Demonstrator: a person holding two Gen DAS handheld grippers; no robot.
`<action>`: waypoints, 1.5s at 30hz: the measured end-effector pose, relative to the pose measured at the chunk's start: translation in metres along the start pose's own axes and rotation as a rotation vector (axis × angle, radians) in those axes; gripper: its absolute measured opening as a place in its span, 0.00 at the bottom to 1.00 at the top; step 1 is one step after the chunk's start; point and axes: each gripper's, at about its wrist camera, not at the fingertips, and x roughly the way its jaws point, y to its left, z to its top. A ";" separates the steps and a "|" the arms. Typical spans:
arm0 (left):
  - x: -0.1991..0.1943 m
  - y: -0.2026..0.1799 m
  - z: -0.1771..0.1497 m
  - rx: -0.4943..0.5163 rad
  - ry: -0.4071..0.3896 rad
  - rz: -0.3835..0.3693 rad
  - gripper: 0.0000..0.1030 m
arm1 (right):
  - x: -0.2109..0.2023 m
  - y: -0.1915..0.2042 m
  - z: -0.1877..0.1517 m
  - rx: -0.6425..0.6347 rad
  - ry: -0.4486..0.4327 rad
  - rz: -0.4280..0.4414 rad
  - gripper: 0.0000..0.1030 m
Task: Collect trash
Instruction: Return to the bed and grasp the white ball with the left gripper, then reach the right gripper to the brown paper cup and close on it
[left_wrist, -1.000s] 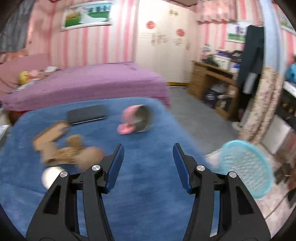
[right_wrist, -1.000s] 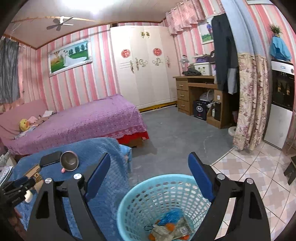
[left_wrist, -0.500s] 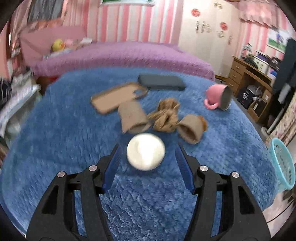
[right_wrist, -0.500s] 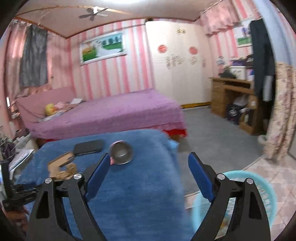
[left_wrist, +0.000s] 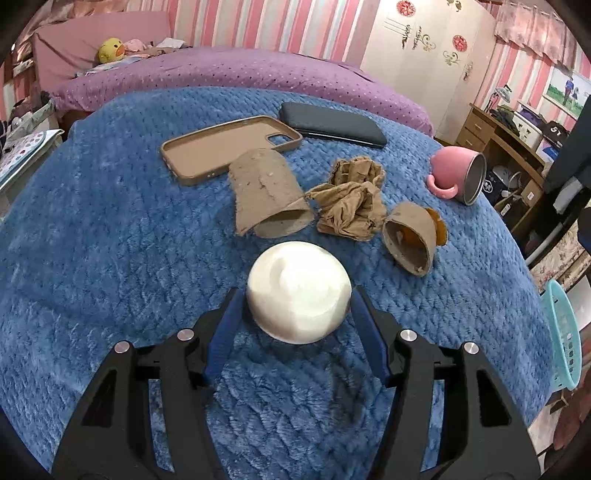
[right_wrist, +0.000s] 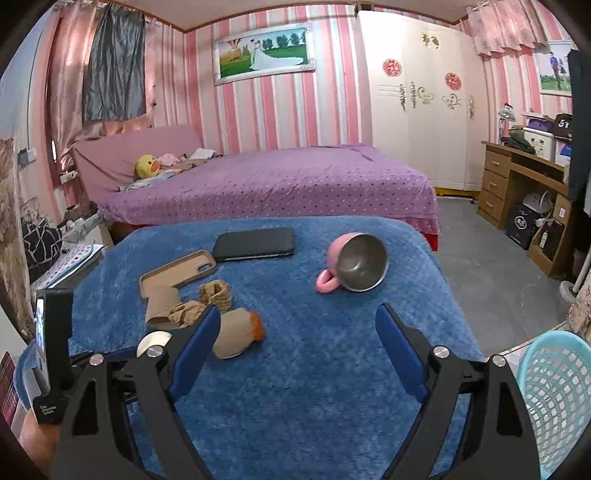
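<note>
On the blue blanket-covered table (left_wrist: 110, 258) lie a white round cup (left_wrist: 299, 291), a flattened brown paper cup (left_wrist: 266, 195), a crumpled brown paper wad (left_wrist: 351, 203) and a second brown cup (left_wrist: 410, 240) with something orange in it. My left gripper (left_wrist: 295, 310) is low on the blanket with the white cup between its blue fingers. A thin gap shows on each side, so it is open. My right gripper (right_wrist: 295, 325) hangs open over the table's near side with nothing between its fingers. The second brown cup (right_wrist: 236, 338) lies by its left finger.
A tan phone case (left_wrist: 221, 151), a black phone (left_wrist: 332, 123) and a tipped pink mug (left_wrist: 458, 173) also lie on the table. A teal mesh basket (right_wrist: 554, 398) stands on the floor at the table's right. A purple bed is behind, a desk at the right.
My left gripper swung left from the table's right side and came down around the white cup. My right gripper swung left from above the basket to over the blue table.
</note>
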 end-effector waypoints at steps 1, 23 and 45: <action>0.002 -0.001 0.000 0.001 0.004 0.000 0.58 | 0.003 0.003 0.000 -0.009 0.006 0.002 0.82; -0.008 -0.003 0.009 0.010 -0.043 0.010 0.59 | 0.019 0.033 -0.008 -0.089 0.048 0.004 0.82; -0.060 0.051 0.022 -0.086 -0.144 0.009 0.59 | 0.038 0.078 -0.018 -0.183 0.080 -0.018 0.82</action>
